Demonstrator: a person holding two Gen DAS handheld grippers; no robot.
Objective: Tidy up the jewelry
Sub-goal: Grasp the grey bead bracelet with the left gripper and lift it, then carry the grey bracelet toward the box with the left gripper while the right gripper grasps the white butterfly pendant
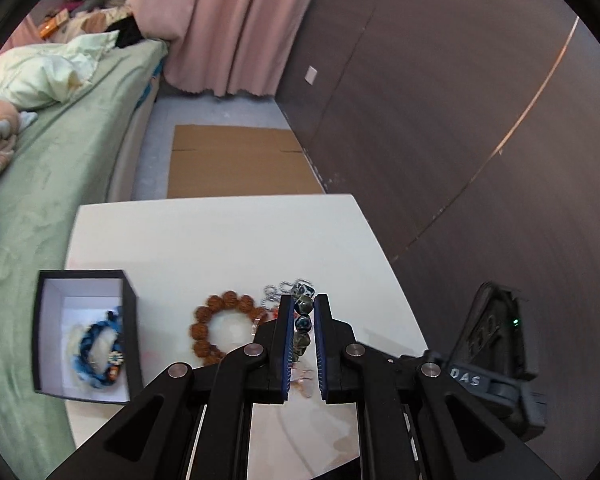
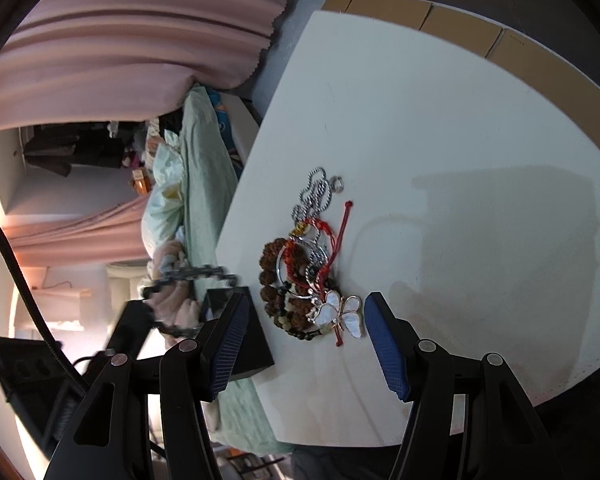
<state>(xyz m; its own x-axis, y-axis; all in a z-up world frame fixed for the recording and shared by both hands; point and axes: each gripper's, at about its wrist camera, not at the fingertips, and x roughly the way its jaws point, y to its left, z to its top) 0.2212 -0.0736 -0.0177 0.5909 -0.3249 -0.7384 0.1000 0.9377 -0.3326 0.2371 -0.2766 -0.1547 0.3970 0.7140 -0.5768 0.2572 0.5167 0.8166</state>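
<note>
One dark beaded bracelet [image 1: 303, 322], limp and light, hangs clamped in the left claw [image 1: 304, 340]; the right claw [image 2: 304, 344] gapes empty above the tangled jewelry pile [image 2: 308, 264].

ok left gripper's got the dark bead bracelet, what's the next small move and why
Probably carry it over above the open black box. The left gripper is shut on the dark bead bracelet, and the box, which already holds a blue bracelet, sits at the table's edge, away from the pile.
</note>
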